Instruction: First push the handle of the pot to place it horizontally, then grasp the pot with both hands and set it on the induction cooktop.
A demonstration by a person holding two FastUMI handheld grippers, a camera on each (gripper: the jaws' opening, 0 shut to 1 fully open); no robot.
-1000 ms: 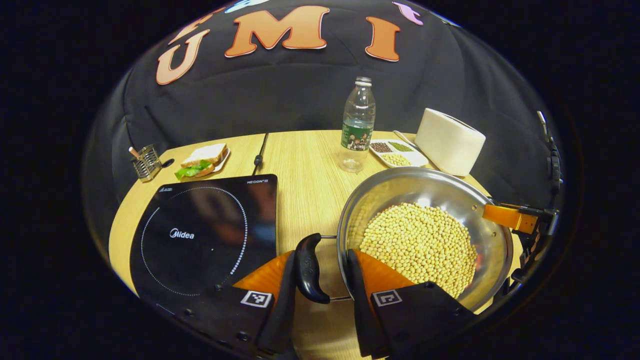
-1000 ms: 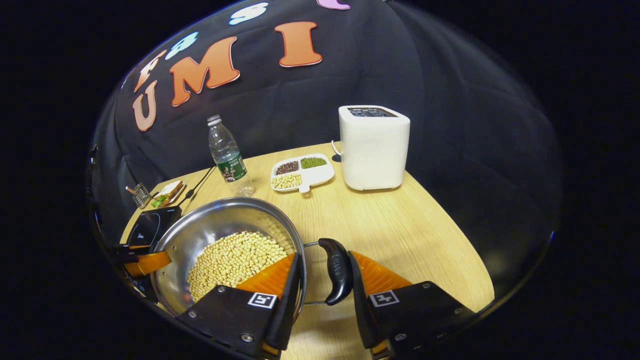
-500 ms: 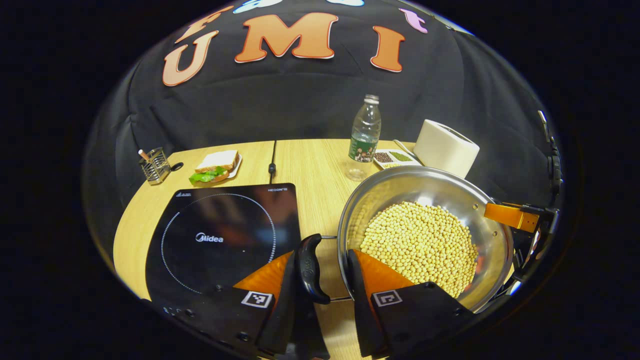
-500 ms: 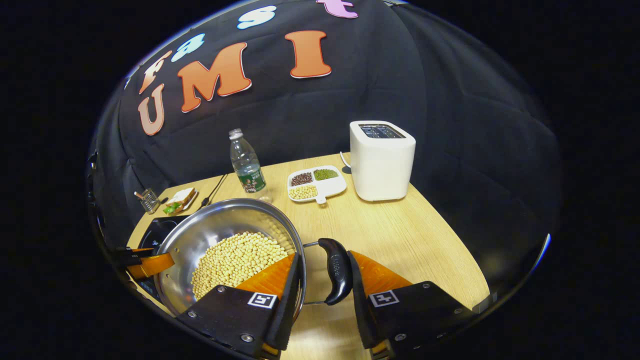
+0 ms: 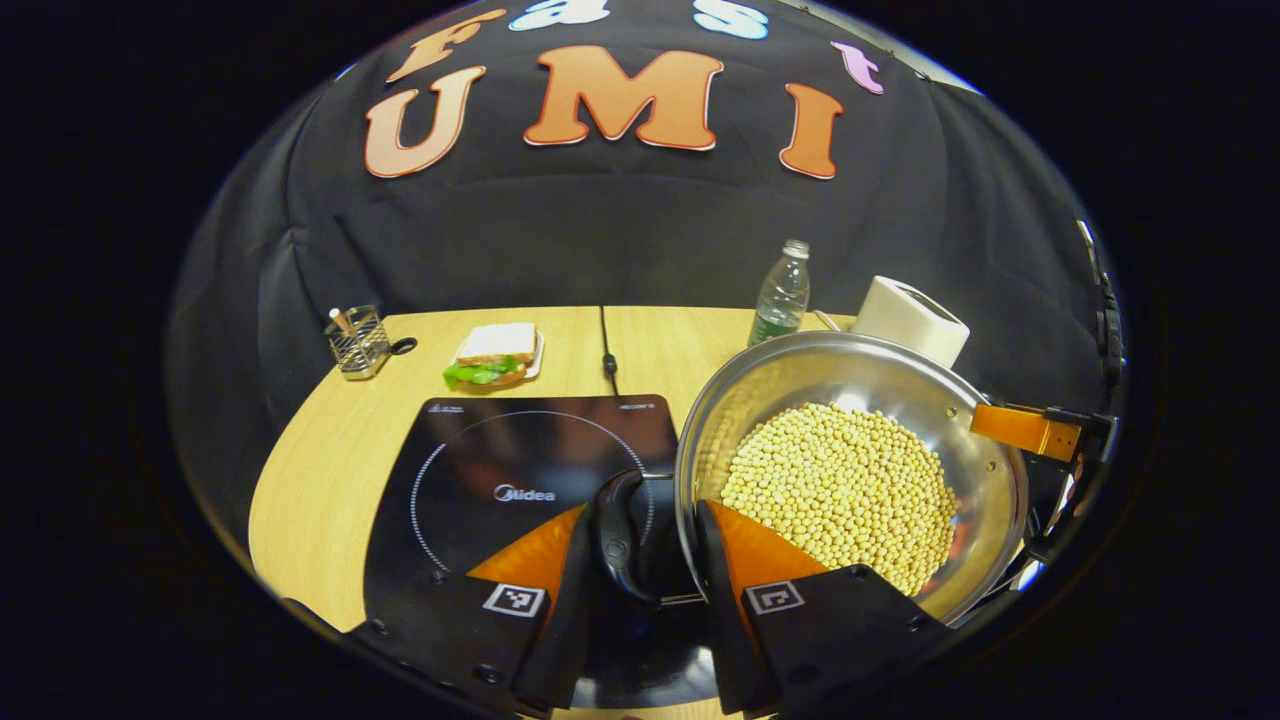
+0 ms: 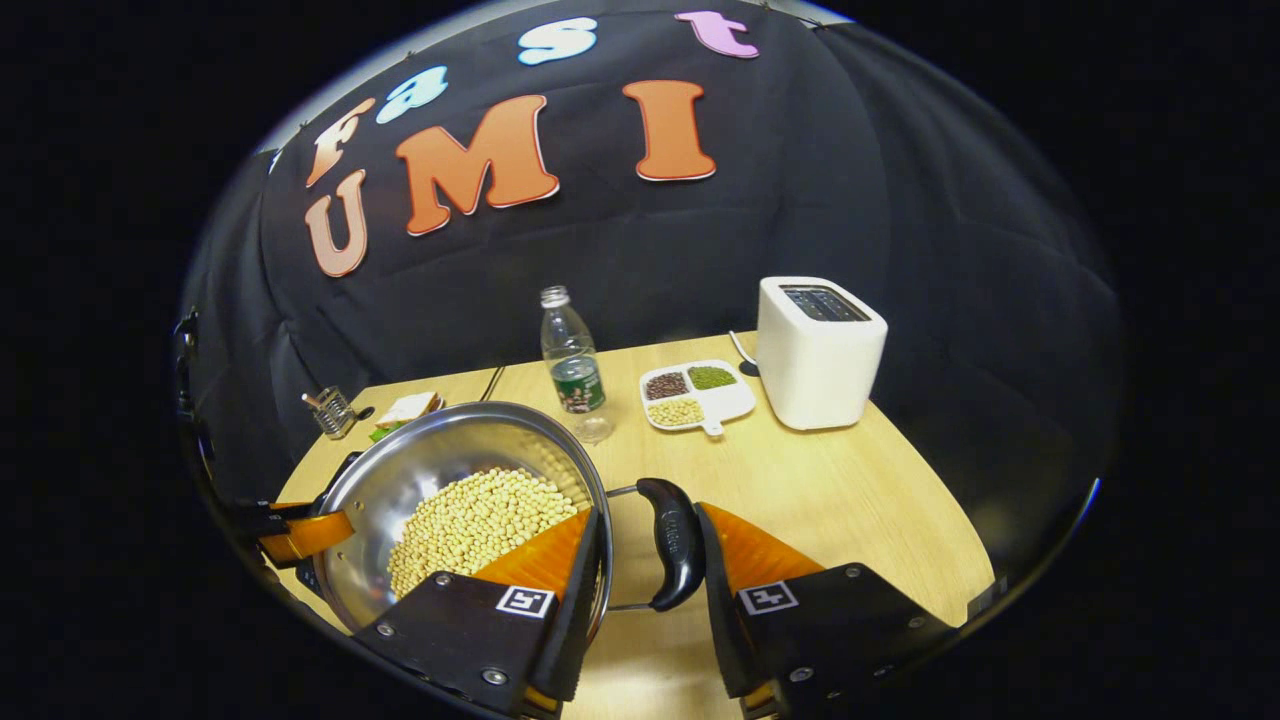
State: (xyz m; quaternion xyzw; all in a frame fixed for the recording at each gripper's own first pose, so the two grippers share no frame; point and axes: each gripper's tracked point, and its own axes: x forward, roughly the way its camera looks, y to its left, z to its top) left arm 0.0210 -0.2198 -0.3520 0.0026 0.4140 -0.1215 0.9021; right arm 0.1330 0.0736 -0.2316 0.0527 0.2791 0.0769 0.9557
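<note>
Pot carried leftward, its left side now over the cooktop.

Left gripper (image 5: 640, 560) pinched the pot's near-left handle (image 5: 618, 535), which sat between its two fingers; right gripper (image 6: 640, 560) clamped the opposite handle (image 6: 672, 540) the same way. Steel pot (image 5: 850, 400) full of soybeans (image 5: 840, 490) hung between them, level. Compared with a second ago the induction cooktop (image 5: 500, 470) had slid from left of the pot to under the left handle, so transfer looked mostly done; centring and lowering likely remained. Farther: sandwich (image 5: 492, 352), utensil rack (image 5: 356, 340), bottle (image 6: 572, 365), bean tray (image 6: 692, 395), toaster (image 6: 818, 350) on the table (image 6: 850, 500).
</note>
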